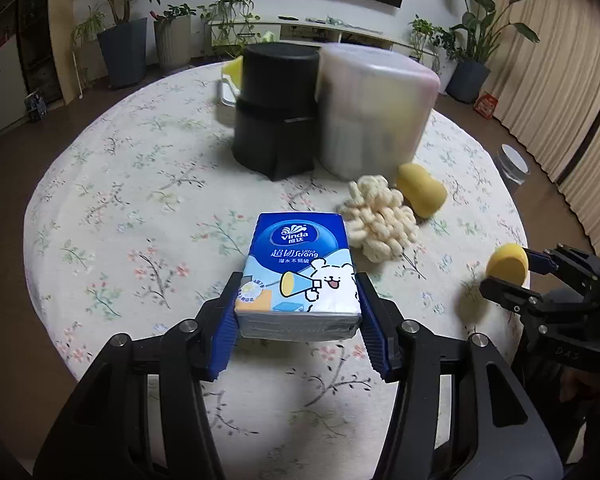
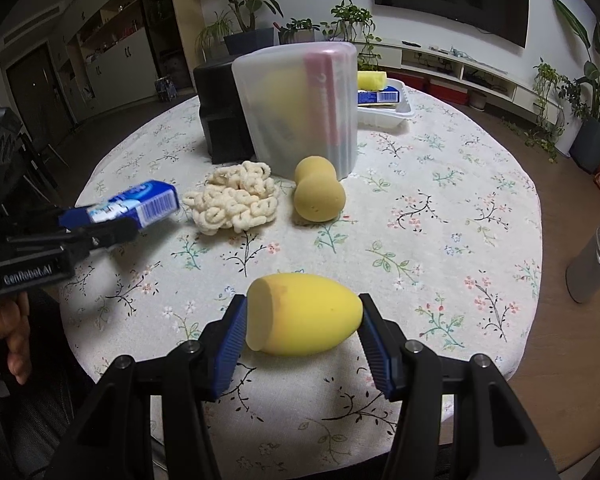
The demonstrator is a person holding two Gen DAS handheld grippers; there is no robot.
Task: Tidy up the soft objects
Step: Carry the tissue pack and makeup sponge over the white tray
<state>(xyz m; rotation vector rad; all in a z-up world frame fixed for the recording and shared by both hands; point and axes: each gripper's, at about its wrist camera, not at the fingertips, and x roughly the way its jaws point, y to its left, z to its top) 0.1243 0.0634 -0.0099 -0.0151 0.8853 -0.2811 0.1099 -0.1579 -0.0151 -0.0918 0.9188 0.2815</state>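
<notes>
My left gripper [image 1: 298, 312] is shut on a blue tissue pack [image 1: 300, 272] and holds it above the floral tablecloth [image 1: 140, 200]. The same tissue pack [image 2: 140, 204] shows at the left of the right wrist view, clamped in the left gripper [image 2: 100, 228]. My right gripper [image 2: 302, 320] is shut on a yellow egg-shaped sponge [image 2: 304, 320], lifted off the table; the egg-shaped sponge [image 1: 507, 266] also appears at the right edge of the left wrist view. A cream knotted scrubber [image 1: 380, 222] [image 2: 234, 200] and a peanut-shaped yellow sponge [image 1: 420, 194] [image 2: 318, 192] lie mid-table.
A black container [image 1: 276, 116] [image 2: 220, 116] and a translucent bin [image 1: 372, 112] [image 2: 300, 108] with items inside stand at the back of the round table. A white tray [image 2: 384, 114] holding a yellow sponge and a blue pack sits behind them. A grey cylinder [image 2: 596, 264] stands off the table's right edge.
</notes>
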